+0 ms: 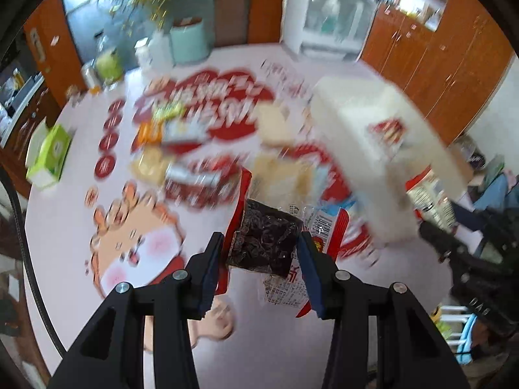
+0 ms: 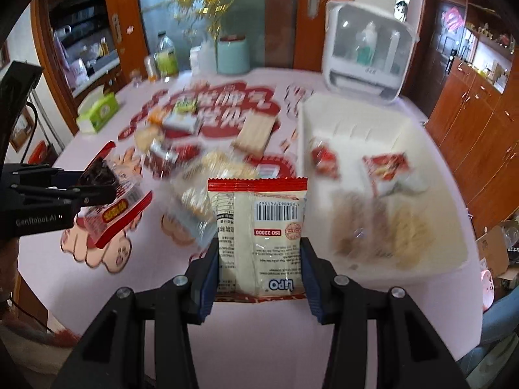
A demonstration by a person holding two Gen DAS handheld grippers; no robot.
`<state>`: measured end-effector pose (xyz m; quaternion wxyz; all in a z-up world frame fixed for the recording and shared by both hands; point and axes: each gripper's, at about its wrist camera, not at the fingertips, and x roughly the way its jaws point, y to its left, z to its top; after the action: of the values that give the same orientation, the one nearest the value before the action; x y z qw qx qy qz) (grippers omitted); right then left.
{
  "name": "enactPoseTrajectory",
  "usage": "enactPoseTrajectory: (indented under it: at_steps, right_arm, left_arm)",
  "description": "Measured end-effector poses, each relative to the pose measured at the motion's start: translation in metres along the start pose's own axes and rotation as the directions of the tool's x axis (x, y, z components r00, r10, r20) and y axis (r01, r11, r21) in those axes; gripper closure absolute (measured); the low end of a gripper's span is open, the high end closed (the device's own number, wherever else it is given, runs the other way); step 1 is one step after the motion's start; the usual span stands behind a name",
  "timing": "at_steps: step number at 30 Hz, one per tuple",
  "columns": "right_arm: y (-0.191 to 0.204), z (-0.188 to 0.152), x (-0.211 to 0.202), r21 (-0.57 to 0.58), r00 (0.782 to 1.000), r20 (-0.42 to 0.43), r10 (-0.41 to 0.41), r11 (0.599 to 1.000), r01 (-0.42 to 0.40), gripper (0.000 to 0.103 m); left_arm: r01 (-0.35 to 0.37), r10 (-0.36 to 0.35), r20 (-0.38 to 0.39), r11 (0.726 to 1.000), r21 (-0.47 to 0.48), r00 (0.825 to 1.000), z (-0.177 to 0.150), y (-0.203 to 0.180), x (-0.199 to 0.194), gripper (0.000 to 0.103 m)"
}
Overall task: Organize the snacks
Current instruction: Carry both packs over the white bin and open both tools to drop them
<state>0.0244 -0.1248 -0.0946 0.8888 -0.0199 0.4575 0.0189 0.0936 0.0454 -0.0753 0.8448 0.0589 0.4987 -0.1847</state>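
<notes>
Your right gripper (image 2: 258,278) is clamped on the cream Lipo packet (image 2: 259,227), held upright above the table (image 2: 259,340), and the white bin (image 2: 373,123) sits just ahead and off to its right, so that hand's got the short trip. Your left gripper (image 1: 261,259) is pinching the dark-snack packet (image 1: 264,240), and from there the bin lies up and to the right, past the loose snack pile (image 2: 181,136), so probably drop the right one first.

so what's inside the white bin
The white bin holds two red snack packets at the back and a blurred heap of tan wrapped snacks in front. Anything under that heap is covered.
</notes>
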Motion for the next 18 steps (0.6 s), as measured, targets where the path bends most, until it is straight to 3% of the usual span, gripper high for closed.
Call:
enactPoseTrajectory:
  at_steps: [9, 14, 18]
  right_arm:
    - [-0.063, 0.050, -0.050, 0.030, 0.987, 0.159, -0.039, 0.999, 0.035, 0.057]
    - [-0.097, 0.075, -0.066, 0.026, 0.970, 0.204, -0.134, 0.991, 0.132, 0.057]
    - [-0.123, 0.091, -0.076, 0.038, 0.957, 0.241, -0.161, 0.987, 0.157, 0.057]
  left_arm:
    - [0.047, -0.056, 0.160, 0.997, 0.060, 0.986, 0.081, -0.087, -0.034, 0.059]
    - [0.048, -0.062, 0.227, 0.997, 0.066, 0.972, 0.121, -0.133, -0.039, 0.059]
    - [0.039, -0.050, 0.266, 0.998, 0.047, 0.963, 0.143, -0.158, -0.040, 0.058]
